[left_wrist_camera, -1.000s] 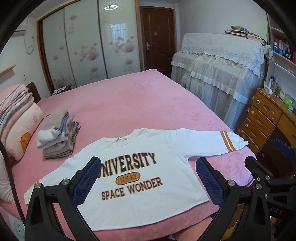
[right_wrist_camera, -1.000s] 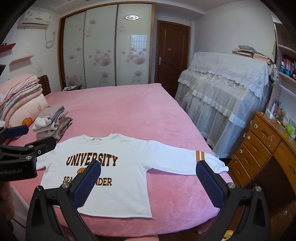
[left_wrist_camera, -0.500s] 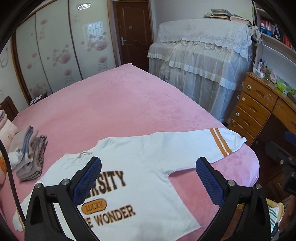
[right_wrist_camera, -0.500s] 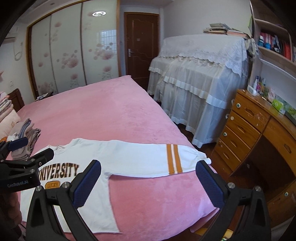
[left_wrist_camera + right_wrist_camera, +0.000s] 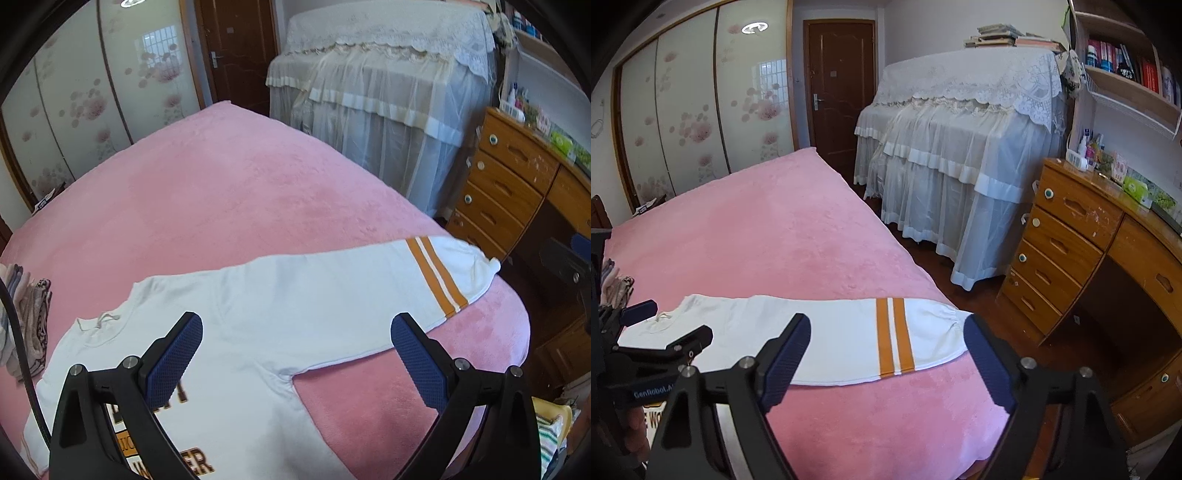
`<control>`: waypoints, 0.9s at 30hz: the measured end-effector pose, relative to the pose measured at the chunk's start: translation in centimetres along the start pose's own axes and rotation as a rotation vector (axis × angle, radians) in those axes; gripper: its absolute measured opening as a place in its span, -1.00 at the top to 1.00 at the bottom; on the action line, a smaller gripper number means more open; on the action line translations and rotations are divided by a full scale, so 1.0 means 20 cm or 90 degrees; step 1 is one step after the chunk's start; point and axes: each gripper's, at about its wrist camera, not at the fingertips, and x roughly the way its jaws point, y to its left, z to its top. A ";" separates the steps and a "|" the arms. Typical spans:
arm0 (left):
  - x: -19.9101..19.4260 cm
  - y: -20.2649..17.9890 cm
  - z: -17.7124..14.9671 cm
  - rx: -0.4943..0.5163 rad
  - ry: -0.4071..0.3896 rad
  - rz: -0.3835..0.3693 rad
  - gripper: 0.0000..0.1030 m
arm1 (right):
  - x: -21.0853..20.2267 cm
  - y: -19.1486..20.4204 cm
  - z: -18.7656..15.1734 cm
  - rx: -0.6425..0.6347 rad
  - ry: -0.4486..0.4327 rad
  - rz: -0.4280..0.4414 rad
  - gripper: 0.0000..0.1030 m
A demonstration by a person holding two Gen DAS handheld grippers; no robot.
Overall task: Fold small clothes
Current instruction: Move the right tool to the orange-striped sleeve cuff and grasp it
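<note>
A white sweatshirt (image 5: 295,295) with brown lettering lies flat on the pink bed (image 5: 221,192). Its sleeve with two orange stripes (image 5: 894,339) stretches toward the bed's right edge. My left gripper (image 5: 295,328) hovers open over the shoulder and armpit area with nothing between its blue pads. My right gripper (image 5: 886,326) hangs over the striped cuff end of the sleeve (image 5: 831,332). Its jaws are closing, still wide apart, and the pads do not press the cloth. The left gripper (image 5: 665,332) also shows at the left of the right wrist view.
A stack of folded clothes (image 5: 29,321) sits at the bed's left side. A wooden desk with drawers (image 5: 1063,243) stands close to the bed's right edge. A lace-covered piece of furniture (image 5: 960,129) and sliding wardrobe doors (image 5: 701,110) stand behind.
Both grippers have moved right along the sweatshirt and come down closer to it. The lettering has slid out of the views, the striped sleeve is nearer, and the right jaws have narrowed a little.
</note>
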 end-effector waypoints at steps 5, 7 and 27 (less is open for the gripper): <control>0.15 -0.12 -0.06 0.021 0.034 -0.010 -0.97 | 0.24 -0.14 -0.04 0.046 0.065 0.024 -0.58; 0.21 -0.16 -0.08 0.024 0.046 -0.014 -0.97 | 0.33 -0.19 -0.06 0.065 0.091 0.035 -0.58; 0.61 -0.27 -0.16 -0.047 0.133 -0.033 -0.97 | 0.83 -0.63 -0.30 0.301 0.237 0.109 -0.55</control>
